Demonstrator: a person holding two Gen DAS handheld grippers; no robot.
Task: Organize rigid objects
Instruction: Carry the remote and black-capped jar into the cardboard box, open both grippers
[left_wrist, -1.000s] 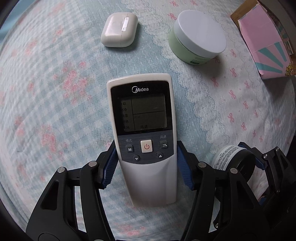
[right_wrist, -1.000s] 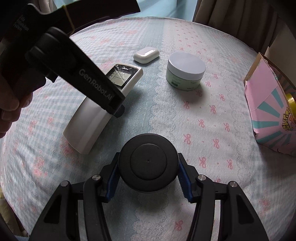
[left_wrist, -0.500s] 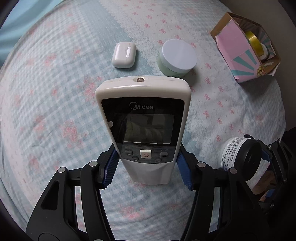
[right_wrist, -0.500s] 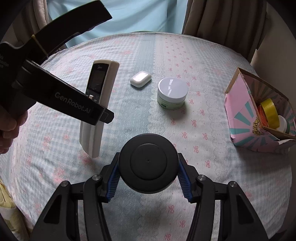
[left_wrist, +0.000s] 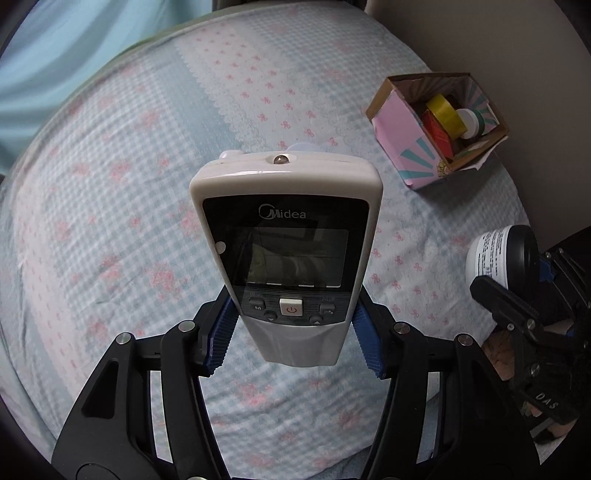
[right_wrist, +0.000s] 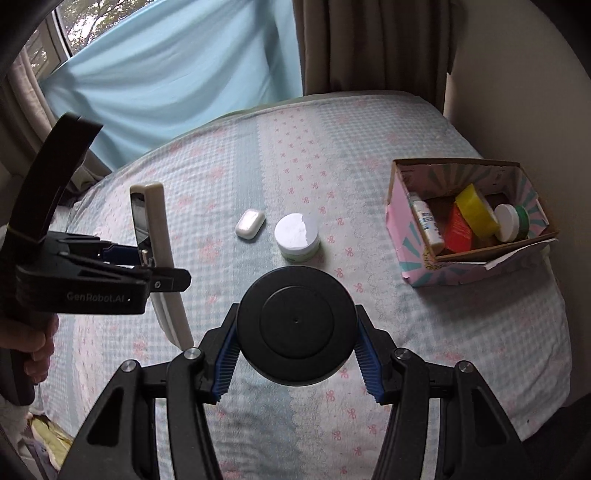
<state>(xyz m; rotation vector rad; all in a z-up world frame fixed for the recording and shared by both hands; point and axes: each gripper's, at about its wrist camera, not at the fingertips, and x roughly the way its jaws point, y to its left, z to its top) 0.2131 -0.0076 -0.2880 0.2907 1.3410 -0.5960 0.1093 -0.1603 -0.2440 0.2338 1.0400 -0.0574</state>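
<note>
From the left wrist camera, the left gripper is clamped on the lower body of a Midea air-conditioner remote, which stands up and forward between the blue pads, lifted clear of the bedspread; ahead and to the right sits the pink cardboard box, and close on the right the other tool carries a black-lidded jar. From the right wrist camera, the right gripper is closed around that black-lidded jar, lid facing the lens; straight ahead on the bed lie a white earbud case and a green cream jar with a white lid, while the box lies ahead to the right, already holding a yellow tape roll, a red block, a small tube and a white-capped pot. Both loads appear to be in transit toward the box. Next, each tool likely needs to travel forward-right over the open box, lower, and spread its fingers, one at a time to avoid crowding.
</note>
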